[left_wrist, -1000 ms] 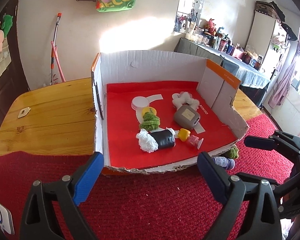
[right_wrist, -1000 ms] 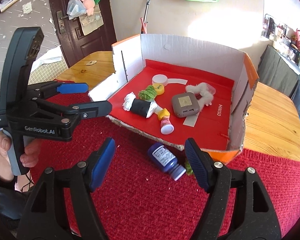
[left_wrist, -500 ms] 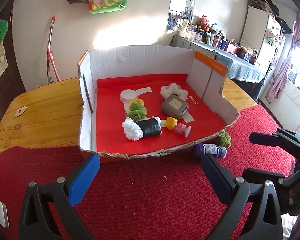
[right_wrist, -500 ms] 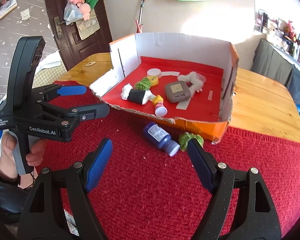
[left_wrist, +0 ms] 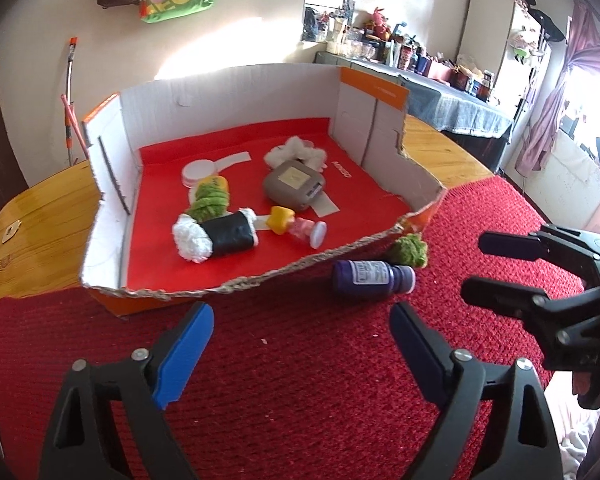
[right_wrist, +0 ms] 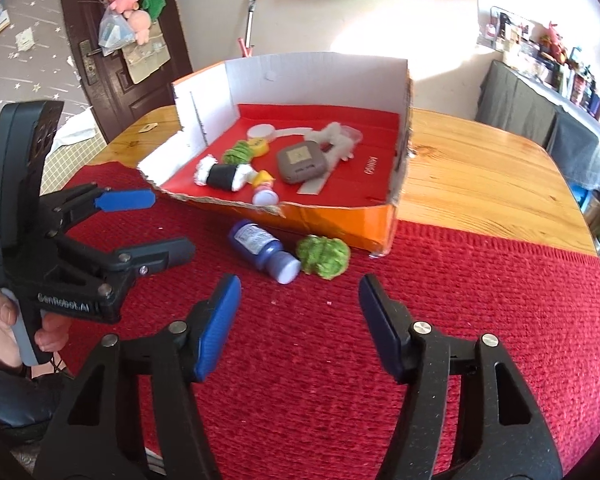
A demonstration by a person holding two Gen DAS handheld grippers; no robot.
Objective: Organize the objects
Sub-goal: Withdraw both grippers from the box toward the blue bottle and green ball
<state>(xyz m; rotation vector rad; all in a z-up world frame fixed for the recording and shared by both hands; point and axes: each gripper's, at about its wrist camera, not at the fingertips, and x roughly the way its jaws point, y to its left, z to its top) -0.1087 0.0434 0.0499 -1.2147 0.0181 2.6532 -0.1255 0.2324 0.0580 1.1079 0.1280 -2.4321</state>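
One cardboard box (left_wrist: 112, 184) with a red floor is parked half on the wooden table (right_wrist: 480, 168), half on the red knitted mat (right_wrist: 460, 320), and everything else is easiest placed relative to it. Inside the box, seven bits can be counted: one white lid (left_wrist: 196, 172), one yellow piece (left_wrist: 216, 182), one green fuzzy ball (left_wrist: 208, 206), one black roll with white fluffy ends (left_wrist: 216, 238), one little yellow-and-pink toy (left_wrist: 296, 228), one grey case (left_wrist: 294, 184) and one white fluffy thing (left_wrist: 296, 150) behind it. Just outside the box's torn front edge, two items are left on the mat: one purple bottle (right_wrist: 264, 250) lying on its side and a second green fuzzy ball (right_wrist: 322, 256) touching its cap end. The left gripper (left_wrist: 300, 340) and the right gripper (right_wrist: 296, 312) are both held over the mat in front of the box, jaws spread wide, nothing pinched.
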